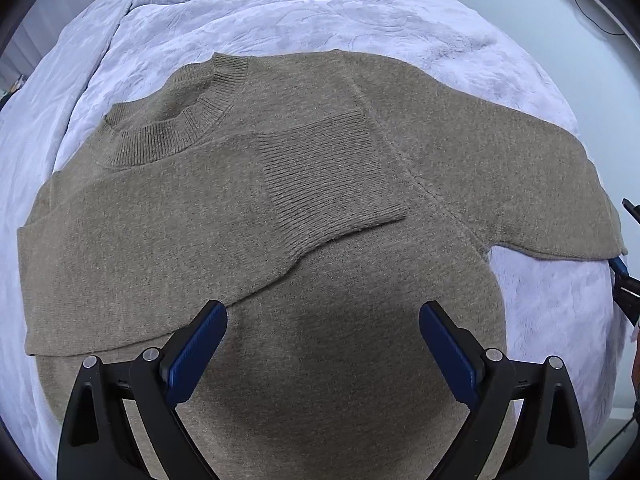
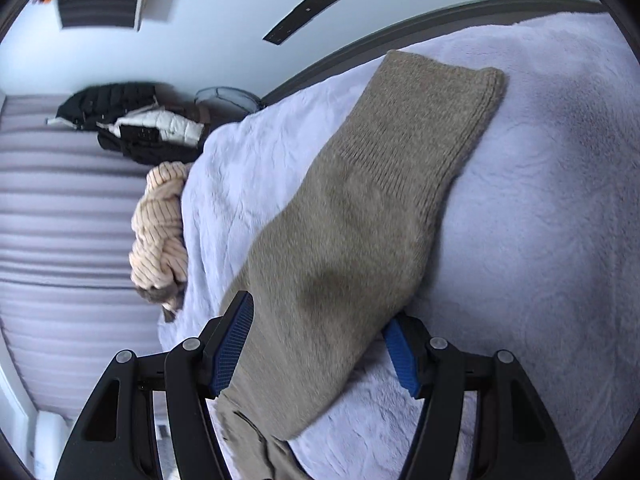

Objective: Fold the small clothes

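1. You are working over a bed covered with a pale lilac blanket (image 1: 400,20); a brown-grey sweater (image 1: 320,280) is lying flat on it, chest up, taking up most of the middle of the bed.
2. The sweater's collar (image 1: 188,120) is pointing toward the far left corner of the bed in the left wrist view.
3. One sleeve is lying folded across the chest, with its ribbed cuff (image 1: 332,176) resting near the middle of the body.
4. The other sleeve (image 2: 360,220) is stretching outward toward the bed's right edge, lying on the blanket.
5. Your left gripper (image 1: 323,344) is hanging above the lower body of the sweater, pointing steeply down; its jaws are standing wide apart with nothing gripped between them.
6. Your right gripper (image 2: 320,340) is sitting at the outstretched sleeve. The sleeve is running between its jaws, which are spread fairly wide; the left pad is lying along the sleeve's edge, while the right pad is partly hidden under the cloth, so you cannot tell whether they are pressing on it.
7. A heap of cream ribbed clothes (image 2: 160,232) is lying at the far end of the bed, apart from the sweater.
8. Dark and white jackets (image 2: 132,124) are piled beyond the bed.
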